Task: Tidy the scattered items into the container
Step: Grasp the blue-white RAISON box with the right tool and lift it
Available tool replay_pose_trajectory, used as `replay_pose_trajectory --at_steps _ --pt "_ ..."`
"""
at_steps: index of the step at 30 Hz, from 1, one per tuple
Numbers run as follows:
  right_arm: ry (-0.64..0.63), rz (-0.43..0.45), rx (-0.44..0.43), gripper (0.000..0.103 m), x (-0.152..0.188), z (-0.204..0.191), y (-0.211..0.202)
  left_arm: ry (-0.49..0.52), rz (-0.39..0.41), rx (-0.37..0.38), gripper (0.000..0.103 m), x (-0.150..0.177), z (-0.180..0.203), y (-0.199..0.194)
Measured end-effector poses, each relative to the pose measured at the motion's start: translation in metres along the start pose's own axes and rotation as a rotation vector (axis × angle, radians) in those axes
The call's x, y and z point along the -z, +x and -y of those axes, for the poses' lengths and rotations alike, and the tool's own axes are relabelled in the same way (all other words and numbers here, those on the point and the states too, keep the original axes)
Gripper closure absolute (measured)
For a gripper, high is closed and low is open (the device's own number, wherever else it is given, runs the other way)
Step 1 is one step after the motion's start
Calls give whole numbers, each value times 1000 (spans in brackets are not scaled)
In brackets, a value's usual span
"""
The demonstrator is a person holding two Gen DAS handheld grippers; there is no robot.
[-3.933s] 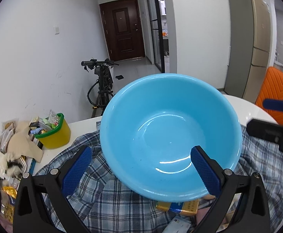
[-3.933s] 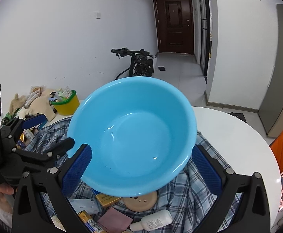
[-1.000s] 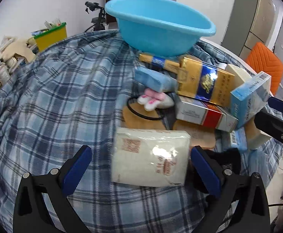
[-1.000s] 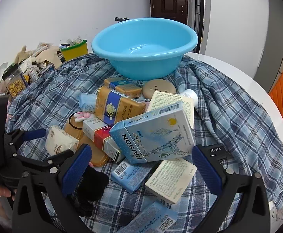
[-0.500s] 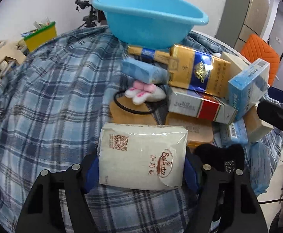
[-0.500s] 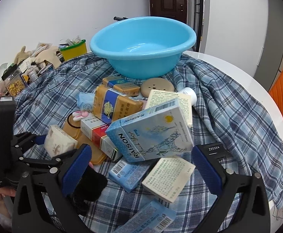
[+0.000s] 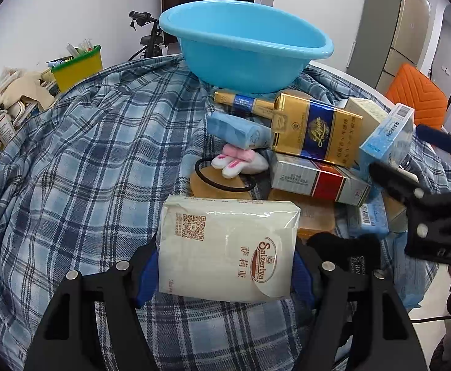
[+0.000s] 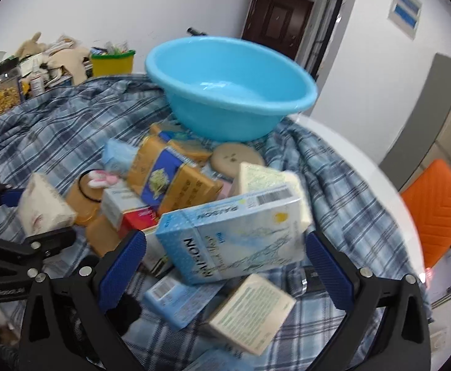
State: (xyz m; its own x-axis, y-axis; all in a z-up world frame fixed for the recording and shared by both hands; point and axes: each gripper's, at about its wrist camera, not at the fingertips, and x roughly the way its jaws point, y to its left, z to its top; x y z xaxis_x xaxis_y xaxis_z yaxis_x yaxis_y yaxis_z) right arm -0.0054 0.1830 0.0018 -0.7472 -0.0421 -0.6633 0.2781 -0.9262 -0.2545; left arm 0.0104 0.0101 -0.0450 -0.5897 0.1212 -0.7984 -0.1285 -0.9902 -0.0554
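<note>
Left wrist view: the left hand-held gripper (image 7: 225, 273) is clamped on a cream tissue pack (image 7: 228, 247) at lower centre, its blue pads pressed against the pack's two short sides. The pack is a soft, plastic-wrapped block with a brown QR code at its upper left and a round brown "Saizeriya" logo at lower right. It lies over the blue plaid cloth (image 7: 80, 160) covering the bench. Behind it, toward frame centre, are a black hair tie (image 7: 222, 185), a pink-and-white plush piece (image 7: 241, 159), a gold and blue carton (image 7: 316, 128) and a red and silver carton (image 7: 318, 181). The empty light-blue basin (image 7: 244, 46) stands at upper centre.

Right wrist view, somewhat blurred: the right hand-held gripper (image 8: 225, 272) has its jaws apart around a pale-blue RAISON box (image 8: 234, 235), pads not touching it.
</note>
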Motion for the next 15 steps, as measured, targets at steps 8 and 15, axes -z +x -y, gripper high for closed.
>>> replay_pose_trajectory --at_steps 8,15 --pt "-167 2 74 0 2 -7 14 7 -21 22 30 2 2 5" --pt "-387 58 233 0 6 -29 17 30 -22 28 30 3 10 3"
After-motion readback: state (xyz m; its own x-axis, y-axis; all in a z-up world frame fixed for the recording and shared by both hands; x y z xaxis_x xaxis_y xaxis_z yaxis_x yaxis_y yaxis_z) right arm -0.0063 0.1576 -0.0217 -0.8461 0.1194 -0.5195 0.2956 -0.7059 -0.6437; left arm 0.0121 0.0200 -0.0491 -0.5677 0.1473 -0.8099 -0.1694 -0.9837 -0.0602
